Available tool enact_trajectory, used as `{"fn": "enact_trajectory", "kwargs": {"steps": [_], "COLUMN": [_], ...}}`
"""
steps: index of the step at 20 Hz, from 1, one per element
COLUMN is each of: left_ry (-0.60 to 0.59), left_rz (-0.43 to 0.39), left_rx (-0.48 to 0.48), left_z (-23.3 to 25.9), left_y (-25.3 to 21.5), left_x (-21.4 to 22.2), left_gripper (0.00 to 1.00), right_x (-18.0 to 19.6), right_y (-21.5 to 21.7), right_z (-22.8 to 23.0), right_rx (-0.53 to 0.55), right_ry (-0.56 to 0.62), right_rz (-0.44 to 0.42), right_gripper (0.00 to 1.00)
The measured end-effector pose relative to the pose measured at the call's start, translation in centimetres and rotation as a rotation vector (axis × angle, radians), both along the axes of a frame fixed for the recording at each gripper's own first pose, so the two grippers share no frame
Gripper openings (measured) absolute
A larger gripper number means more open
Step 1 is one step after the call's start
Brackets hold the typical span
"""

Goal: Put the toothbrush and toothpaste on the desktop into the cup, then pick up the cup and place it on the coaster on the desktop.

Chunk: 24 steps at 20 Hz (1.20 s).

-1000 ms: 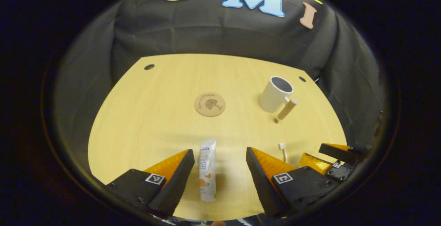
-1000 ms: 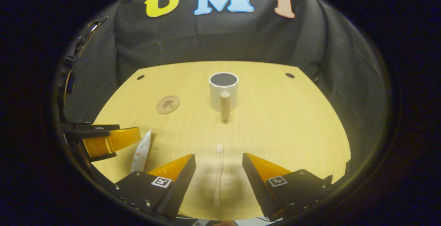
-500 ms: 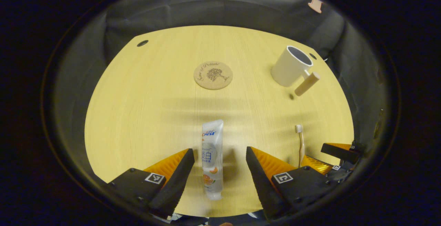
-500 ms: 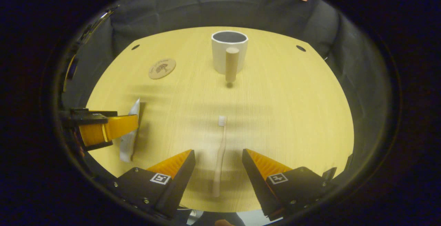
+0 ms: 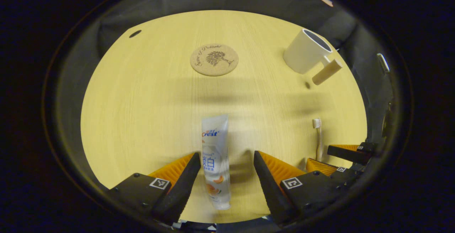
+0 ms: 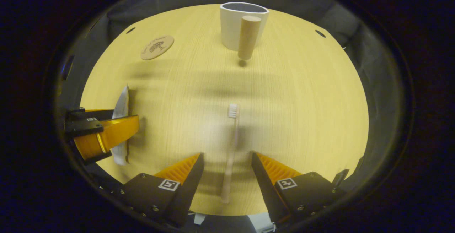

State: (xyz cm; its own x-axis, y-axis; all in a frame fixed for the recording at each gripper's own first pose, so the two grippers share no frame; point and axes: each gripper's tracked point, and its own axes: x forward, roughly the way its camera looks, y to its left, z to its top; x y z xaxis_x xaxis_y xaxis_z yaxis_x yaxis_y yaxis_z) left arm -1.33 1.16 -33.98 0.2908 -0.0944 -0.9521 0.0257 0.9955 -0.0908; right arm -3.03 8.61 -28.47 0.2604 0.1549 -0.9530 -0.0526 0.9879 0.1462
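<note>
- Both tools have dropped closer to the bench [image 5: 142, 94] since 1 second ago, each straddling its target.
- Left tool [image 5: 224, 163] stands open with the toothpaste [image 5: 215, 155] lying flat between its fingers, lengthwise, so a sideways squeeze can catch the tube.
- Right tool [image 6: 227, 165] is open too, its fingers flanking the toothbrush [image 6: 231, 147] handle (bristles point away).
- Cup [image 6: 239, 25] stands upright and empty far ahead; the coaster [image 5: 214, 59] lies bare, well apart from it.

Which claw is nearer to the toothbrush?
Right. The right claw straddles the toothbrush handle, open. The left claw is off to its side, around the toothpaste.
</note>
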Motion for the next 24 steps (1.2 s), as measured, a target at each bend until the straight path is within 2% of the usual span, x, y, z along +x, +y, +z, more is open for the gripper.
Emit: {"fn": "enact_trajectory", "kwargs": {"steps": [3,6,7,8,9,10,11,12,15,16,17,18,20,21,24], "left_ry": [0.025,0.028,0.027,0.024,0.023,0.020,0.016,0.021,-0.007,-0.013,-0.021,-0.025,-0.045,-0.047,-0.077], "left_rz": [0.005,-0.017,-0.025,-0.036,-0.040,-0.042,-0.046,-0.051,-0.071,-0.074,-0.065,-0.069,-0.040,-0.038,-0.028], "left_rx": [-0.003,0.043,0.056,0.074,0.098,0.099,0.096,0.102,0.112,0.110,0.107,0.103,0.102,0.093,0.081], "left_z": [-0.6,-0.8,-0.9,-1.0,-1.1,-1.0,-0.9,-1.0,-0.9,-0.8,-0.9,-0.8,-0.7,-0.8,-0.4], "left_y": [-0.1,0.7,0.9,1.2,1.7,1.6,1.5,1.5,1.4,1.6,1.6,1.6,1.9,1.7,1.9], "left_x": [-0.2,-0.3,-0.4,-0.4,-0.4,-0.3,-0.4,-0.5,-0.5,-0.5,-0.3,-0.4,-0.3,0.0,0.1], "left_gripper": [0.98,0.80,0.77,0.72,0.69,0.55,0.53,0.50,0.45,0.46,0.46,0.40,0.40,0.29,0.29], "right_x": [-0.7,-0.9,-0.9,-0.9,-1.0,-0.9,-0.8,-0.9,-0.6,-0.6,-0.7,-0.5,-0.4,-0.4,-0.3], "right_y": [0.5,1.1,1.2,1.2,1.2,1.2,1.1,1.3,1.0,0.8,0.8,0.9,0.9,0.8,0.4], "right_z": [-0.5,-0.4,-0.5,-0.4,-0.4,-0.5,-0.6,-0.4,-0.7,-0.5,-0.4,-0.5,-0.3,-0.3,0.3], "right_rx": [-0.004,0.006,0.007,0.008,0.008,0.011,0.013,0.027,0.060,0.075,0.092,0.117,0.143,0.150,0.170], "right_ry": [0.040,0.052,0.054,0.055,0.058,0.055,0.054,0.058,0.033,0.033,0.025,0.017,0.009,0.000,-0.039], "right_rz": [0.030,0.054,0.050,0.058,0.065,0.078,0.046,0.048,0.039,0.044,0.032,0.014,0.001,-0.007,-0.017], "right_gripper": [0.72,0.58,0.55,0.47,0.43,0.43,0.43,0.09,0.10,0.07,0.07,0.04,0.04,0.04,0.04]}}
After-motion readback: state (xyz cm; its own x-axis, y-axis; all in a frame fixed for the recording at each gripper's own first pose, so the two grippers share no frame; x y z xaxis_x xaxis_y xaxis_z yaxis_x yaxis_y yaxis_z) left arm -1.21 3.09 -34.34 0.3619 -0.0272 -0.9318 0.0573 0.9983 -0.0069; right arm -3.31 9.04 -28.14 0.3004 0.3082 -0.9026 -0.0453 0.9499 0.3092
